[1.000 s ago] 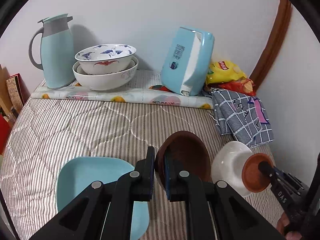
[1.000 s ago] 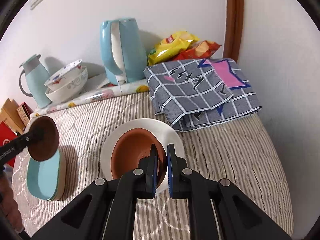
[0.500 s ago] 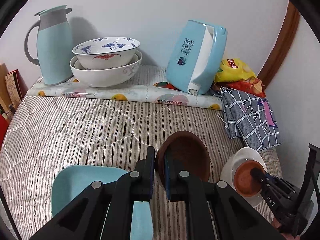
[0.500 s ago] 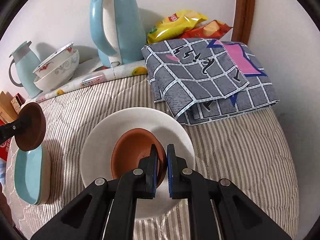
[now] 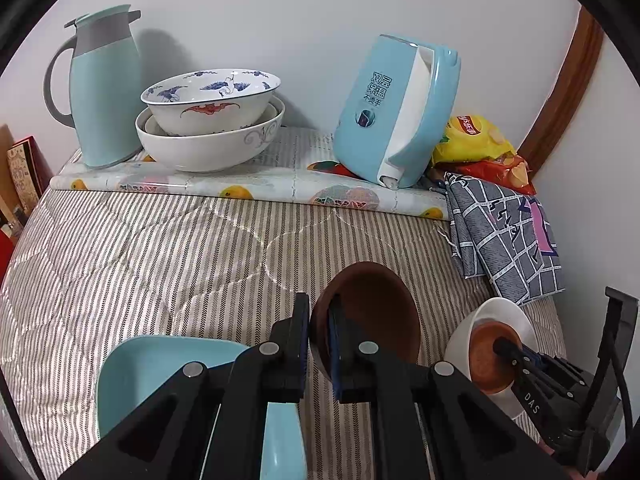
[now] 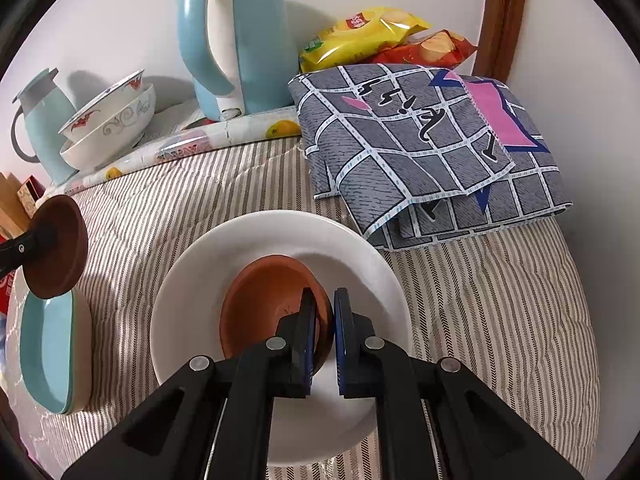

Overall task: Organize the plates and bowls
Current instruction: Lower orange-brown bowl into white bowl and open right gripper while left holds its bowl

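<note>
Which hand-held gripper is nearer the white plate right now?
Right. The right hand-held gripper holds the orange-brown bowl over the white plate; the left hand-held gripper is beside it, above the blue dish.

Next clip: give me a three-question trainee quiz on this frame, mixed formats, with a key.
1. True or false: the left gripper holds a dark brown bowl by its rim.
2. The terracotta bowl in the right gripper is over which dish? A teal plate B white plate C patterned bowls
3. Fill in: the kettle stands left of a folded ___.

Key: 1 true; 2 B; 3 cloth.
</note>
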Tool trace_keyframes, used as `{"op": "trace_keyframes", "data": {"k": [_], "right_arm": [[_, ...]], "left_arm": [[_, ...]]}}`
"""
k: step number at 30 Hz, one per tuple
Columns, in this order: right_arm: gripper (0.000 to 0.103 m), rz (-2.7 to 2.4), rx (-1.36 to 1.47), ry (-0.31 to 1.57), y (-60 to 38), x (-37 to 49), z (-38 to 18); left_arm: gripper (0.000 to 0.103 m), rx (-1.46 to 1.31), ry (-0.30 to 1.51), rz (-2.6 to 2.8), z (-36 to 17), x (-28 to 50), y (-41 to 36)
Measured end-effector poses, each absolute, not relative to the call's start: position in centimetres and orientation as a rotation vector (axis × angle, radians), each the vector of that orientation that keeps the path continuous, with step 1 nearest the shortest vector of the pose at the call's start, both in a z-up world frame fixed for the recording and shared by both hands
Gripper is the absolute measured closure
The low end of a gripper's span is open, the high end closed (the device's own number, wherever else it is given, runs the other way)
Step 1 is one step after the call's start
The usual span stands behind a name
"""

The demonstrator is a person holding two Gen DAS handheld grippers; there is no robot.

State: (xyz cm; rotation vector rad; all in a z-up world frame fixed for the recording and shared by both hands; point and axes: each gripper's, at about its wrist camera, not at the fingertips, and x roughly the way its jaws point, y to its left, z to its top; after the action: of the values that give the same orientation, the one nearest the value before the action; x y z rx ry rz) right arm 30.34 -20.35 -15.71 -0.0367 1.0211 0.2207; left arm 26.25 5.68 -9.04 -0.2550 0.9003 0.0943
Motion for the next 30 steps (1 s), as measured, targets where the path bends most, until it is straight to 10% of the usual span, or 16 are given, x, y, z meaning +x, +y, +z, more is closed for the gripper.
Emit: {"op": "trace_keyframes", "data": {"k": [30], "right_arm": [[0.072, 0.152, -0.219, 1.067, -17.6, 30.7, -16.6]], "left_arm": [[0.094, -0.283, 0.91, 0.094, -9.3, 25.4, 6.8]]}}
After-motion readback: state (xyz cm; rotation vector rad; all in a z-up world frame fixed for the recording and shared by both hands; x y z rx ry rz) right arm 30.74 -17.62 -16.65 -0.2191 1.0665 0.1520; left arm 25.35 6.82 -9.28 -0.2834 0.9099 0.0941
